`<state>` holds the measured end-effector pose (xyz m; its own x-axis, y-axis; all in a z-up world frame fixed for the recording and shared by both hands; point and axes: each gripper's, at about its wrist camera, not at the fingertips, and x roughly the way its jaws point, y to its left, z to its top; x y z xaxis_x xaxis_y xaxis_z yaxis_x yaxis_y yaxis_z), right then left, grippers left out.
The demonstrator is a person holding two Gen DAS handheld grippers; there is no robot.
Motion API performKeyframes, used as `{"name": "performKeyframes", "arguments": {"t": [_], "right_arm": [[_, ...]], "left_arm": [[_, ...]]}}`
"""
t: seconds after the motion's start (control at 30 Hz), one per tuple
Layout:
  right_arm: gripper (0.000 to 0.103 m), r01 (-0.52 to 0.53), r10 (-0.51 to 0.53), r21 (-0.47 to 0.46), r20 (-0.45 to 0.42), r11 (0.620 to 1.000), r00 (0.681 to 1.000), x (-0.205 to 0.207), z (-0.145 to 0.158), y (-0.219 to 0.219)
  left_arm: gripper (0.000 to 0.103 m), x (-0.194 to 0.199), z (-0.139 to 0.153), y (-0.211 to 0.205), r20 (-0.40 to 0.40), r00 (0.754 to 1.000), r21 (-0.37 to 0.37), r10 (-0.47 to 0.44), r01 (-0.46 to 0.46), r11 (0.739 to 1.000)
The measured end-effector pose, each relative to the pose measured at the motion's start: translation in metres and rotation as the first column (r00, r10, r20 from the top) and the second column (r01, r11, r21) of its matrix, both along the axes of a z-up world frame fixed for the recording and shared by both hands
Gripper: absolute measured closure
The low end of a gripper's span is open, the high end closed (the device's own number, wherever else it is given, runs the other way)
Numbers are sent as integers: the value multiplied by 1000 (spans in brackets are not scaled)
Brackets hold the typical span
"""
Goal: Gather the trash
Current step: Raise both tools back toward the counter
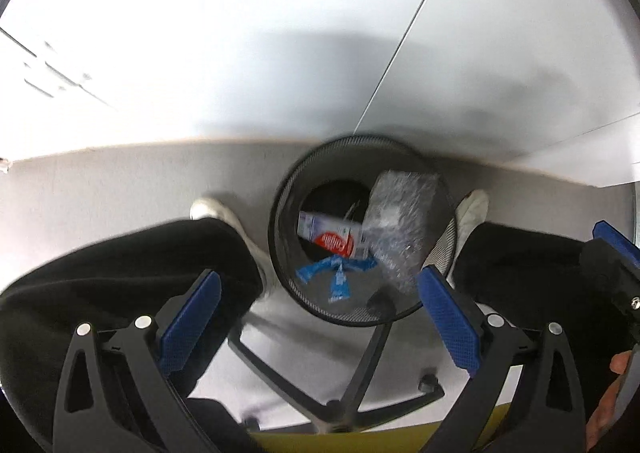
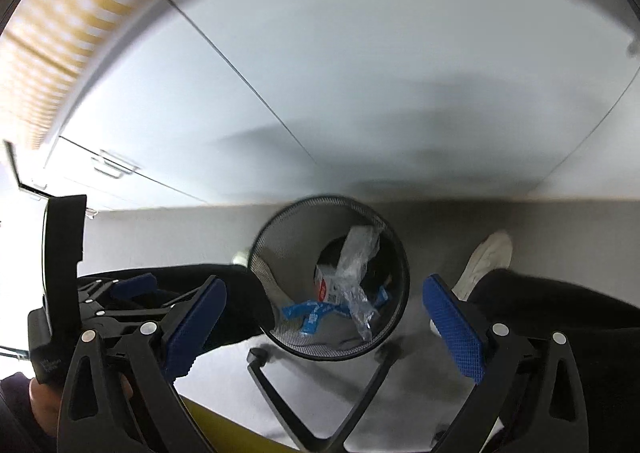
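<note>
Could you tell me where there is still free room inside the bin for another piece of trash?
The dark gap at the far side of the bin, beyond the carton, is free. The near side is crowded: blue wrappers and crumpled clear plastic fill it. Both grippers, left and right, are open.

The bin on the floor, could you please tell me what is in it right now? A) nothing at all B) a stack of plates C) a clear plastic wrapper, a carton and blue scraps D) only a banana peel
C: looking down into the mesh bin, a crumpled clear wrapper leans on its wall, with a red-and-white carton and blue scraps beside it.
</note>
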<state>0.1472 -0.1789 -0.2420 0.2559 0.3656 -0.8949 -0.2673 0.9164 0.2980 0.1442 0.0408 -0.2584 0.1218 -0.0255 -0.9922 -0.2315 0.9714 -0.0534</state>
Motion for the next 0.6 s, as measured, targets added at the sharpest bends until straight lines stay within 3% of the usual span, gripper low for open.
{"name": "performKeyframes", "arguments": {"t": [0.3,0.6], "right_arm": [[4,-17,5,56,218,998,976,-41,95,-6],[4,-41,-9,108,421,993,907,-72,198,-20]], "left_arm": [[5,-26,101,0,237,971,36,-18,9,999],[5,-49,211,2,484,874,93,-42,-4,996]]}}
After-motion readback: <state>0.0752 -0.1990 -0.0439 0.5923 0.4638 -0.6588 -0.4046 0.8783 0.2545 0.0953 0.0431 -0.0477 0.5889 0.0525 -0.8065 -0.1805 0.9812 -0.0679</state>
